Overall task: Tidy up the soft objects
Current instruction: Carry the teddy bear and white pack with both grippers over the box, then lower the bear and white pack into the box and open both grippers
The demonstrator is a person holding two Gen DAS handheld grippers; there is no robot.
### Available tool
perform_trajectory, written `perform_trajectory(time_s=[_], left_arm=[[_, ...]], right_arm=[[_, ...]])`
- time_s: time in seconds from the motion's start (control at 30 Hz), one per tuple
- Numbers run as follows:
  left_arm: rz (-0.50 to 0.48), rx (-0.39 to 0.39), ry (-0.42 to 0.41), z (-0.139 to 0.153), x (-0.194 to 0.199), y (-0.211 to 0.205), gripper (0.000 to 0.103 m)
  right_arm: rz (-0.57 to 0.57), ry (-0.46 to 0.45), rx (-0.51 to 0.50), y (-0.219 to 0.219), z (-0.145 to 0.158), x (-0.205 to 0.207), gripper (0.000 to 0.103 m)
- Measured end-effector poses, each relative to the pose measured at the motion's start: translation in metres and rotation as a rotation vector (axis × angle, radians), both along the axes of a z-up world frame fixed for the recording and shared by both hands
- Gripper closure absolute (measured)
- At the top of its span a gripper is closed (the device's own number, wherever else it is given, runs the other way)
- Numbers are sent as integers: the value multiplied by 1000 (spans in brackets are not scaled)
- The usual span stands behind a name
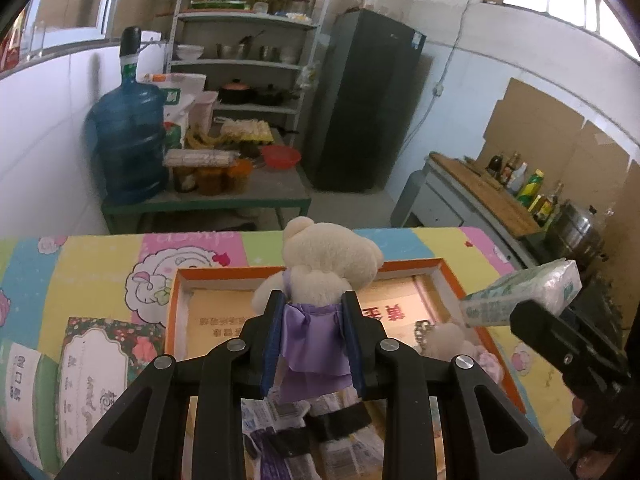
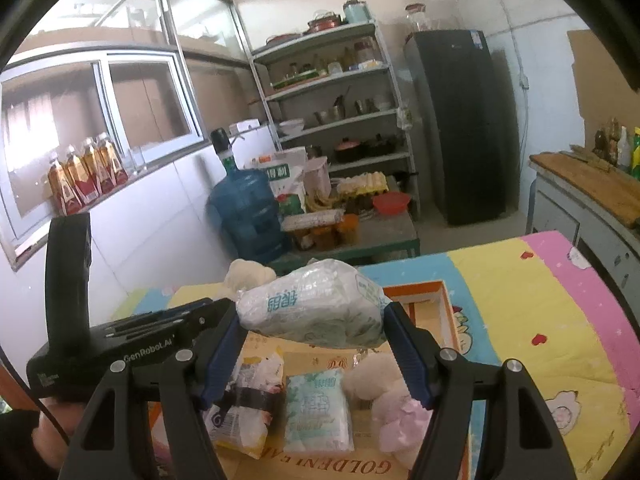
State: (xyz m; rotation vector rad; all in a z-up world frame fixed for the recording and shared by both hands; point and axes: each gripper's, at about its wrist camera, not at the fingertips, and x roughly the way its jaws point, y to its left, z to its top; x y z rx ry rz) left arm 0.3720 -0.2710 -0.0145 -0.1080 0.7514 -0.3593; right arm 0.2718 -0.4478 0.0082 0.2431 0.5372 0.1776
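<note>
Plush bear (image 1: 320, 280) sat pinched at its purple dress in our left fingers (image 1: 312, 344) above the box (image 1: 452, 280), our right fingers (image 2: 316, 344) clamped the tissue pack (image 2: 312, 308), so we judged it best to lower both into bare spots before releasing.

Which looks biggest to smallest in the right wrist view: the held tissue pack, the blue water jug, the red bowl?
As they appear:
1. Held tissue pack, though it is nearest the camera
2. Blue water jug
3. Red bowl
</note>
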Motion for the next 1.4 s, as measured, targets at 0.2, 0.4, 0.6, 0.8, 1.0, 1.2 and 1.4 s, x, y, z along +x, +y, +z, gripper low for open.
perform_trajectory(time_s=[0.2,0.4,0.6,0.8,1.0,1.2,1.4], left_arm=[[12,25,50,-12,15,1,74],[10,58,77,-23,22,-3,74],[4,81,101,-35,25,-7,74],[5,72,123,-41,28,-8,73],[9,60,99,-36,25,-4,55],[43,23,71,-29,20,4,44],[60,-4,55,-25,11,13,44]], right_arm=[[15,34,-1,5,-12,17,33],[22,66,3,7,-22,31,33],[30,101,25,7,-34,42,33],[58,125,73,6,-45,55,33],[85,148,94,6,-55,61,33],[104,174,105,4,-62,61,33],[112,182,88,0,-63,49,33]])
